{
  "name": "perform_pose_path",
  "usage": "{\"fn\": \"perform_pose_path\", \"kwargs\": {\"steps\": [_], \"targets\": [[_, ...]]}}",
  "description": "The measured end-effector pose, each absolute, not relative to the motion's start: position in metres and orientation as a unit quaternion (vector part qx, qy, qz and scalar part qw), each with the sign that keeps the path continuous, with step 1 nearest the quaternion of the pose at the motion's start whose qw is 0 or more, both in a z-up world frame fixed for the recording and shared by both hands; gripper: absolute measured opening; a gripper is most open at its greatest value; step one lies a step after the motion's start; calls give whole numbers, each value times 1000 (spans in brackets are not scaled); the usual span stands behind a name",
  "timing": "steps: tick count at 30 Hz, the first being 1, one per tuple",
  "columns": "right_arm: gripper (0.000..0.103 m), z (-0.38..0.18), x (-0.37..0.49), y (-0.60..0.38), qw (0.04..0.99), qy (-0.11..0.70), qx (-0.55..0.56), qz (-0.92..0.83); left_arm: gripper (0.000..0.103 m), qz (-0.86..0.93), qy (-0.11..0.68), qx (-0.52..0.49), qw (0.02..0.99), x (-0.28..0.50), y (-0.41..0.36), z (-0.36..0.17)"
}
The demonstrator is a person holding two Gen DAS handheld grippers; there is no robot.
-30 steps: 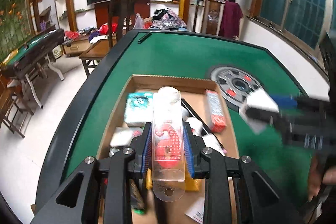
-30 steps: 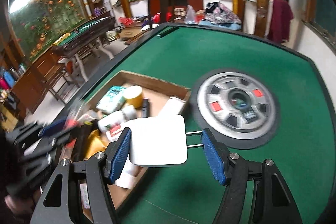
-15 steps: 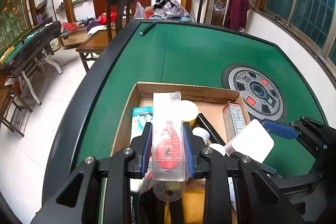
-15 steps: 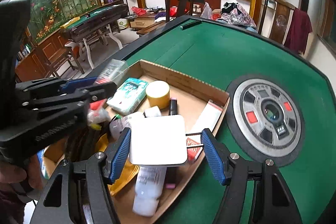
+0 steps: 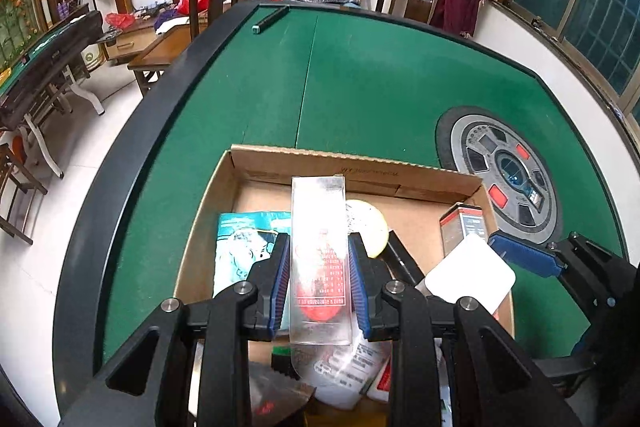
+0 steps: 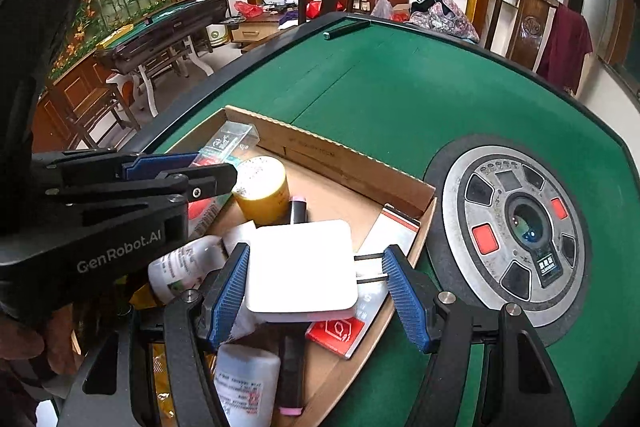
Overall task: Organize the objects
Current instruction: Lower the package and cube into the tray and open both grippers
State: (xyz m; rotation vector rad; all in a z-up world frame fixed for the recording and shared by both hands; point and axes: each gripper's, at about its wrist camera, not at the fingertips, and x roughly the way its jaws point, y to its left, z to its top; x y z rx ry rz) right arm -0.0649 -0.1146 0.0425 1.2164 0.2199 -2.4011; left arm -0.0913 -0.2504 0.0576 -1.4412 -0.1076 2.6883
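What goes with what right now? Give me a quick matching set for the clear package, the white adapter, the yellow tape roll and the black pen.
Things:
1. clear package
2. white adapter
3. yellow tape roll
4. black pen

Places:
A. lying in the cardboard box
B. on the green felt at the table's far edge
C. clamped in the left hand-held gripper
D. between the fingers of the right hand-held gripper

Pairs: 1-C, 2-D, 3-A, 4-B
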Motion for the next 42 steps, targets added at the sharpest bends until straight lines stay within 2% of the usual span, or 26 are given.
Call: {"fn": "perform_pose_path", "kwargs": {"steps": [19, 22, 28, 31, 36, 42], "targets": [[72, 32, -57, -131, 235, 107, 434, -863, 28, 886, -41, -460, 35, -96, -251, 56], [72, 32, -56, -131, 234, 107, 432, -864, 30, 887, -39, -459, 32, -95, -250, 56], [72, 34, -52, -132, 233, 111, 428, -866, 43, 888, -46, -458, 20, -89, -253, 57], [73, 37, -48, -133, 238, 109, 427, -866, 53, 891, -45, -451, 14, -82, -254, 61], [82, 46, -40, -127, 239, 90, 428, -867, 73, 906, -40, -420, -2, -59, -257, 79], [88, 65, -12, -112, 232, 88, 402, -882, 88, 943, -31, -329, -40, -3, -254, 119]]}}
